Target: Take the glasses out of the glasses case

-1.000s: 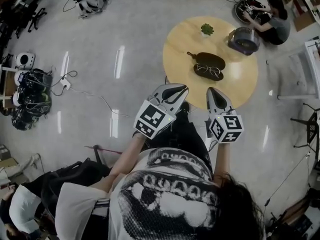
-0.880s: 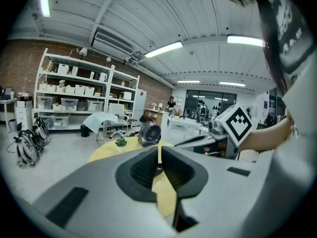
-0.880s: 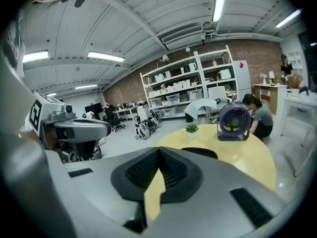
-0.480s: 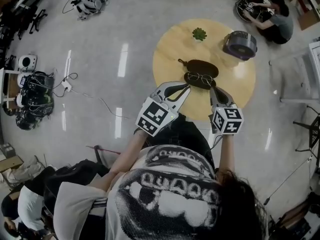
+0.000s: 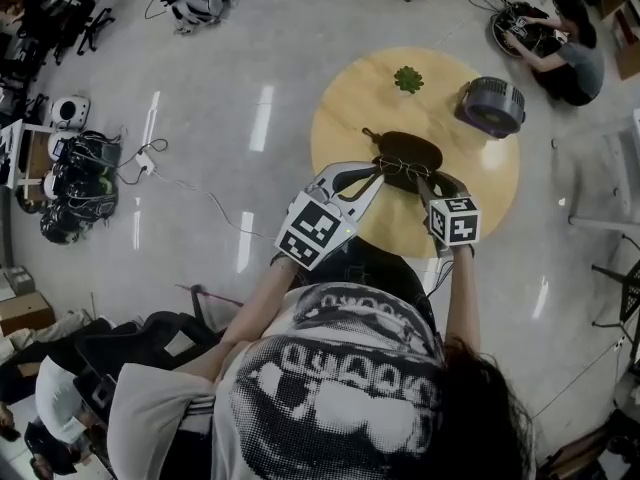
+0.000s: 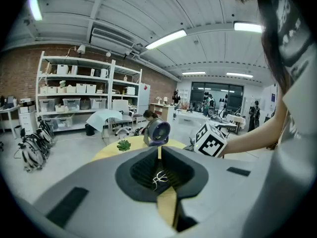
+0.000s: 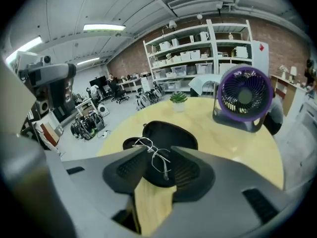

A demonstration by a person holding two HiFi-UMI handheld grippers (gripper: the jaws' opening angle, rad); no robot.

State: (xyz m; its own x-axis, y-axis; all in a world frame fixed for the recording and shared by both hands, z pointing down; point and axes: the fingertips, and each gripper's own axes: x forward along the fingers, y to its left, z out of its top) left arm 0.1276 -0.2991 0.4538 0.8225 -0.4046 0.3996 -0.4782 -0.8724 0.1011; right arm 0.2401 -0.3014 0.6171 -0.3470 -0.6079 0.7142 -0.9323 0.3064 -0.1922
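An open black glasses case [image 5: 408, 151] lies on the round yellow table [image 5: 480, 183], with thin wire-framed glasses [image 5: 405, 168] in its near half. My right gripper [image 5: 430, 181] points down at them. In the right gripper view its jaws [image 7: 159, 155] stand open after just opening, with the glasses [image 7: 157, 157] between the tips and not pressed. The case lid [image 7: 168, 132] lies behind them. My left gripper [image 5: 372, 175] sits at the case's left end, shut. Its own view [image 6: 158, 155] shows the glasses [image 6: 159, 176] through the hollow between the fingers.
A purple fan [image 5: 490, 105] and a small potted plant [image 5: 407, 78] stand on the far side of the table. A person [image 5: 570, 53] sits on the floor at the top right. Cables and gear [image 5: 75, 183] lie on the floor at the left.
Both grippers have moved forward over the table to the case. The right one came down onto the glasses and its jaws opened. The left one stays shut.
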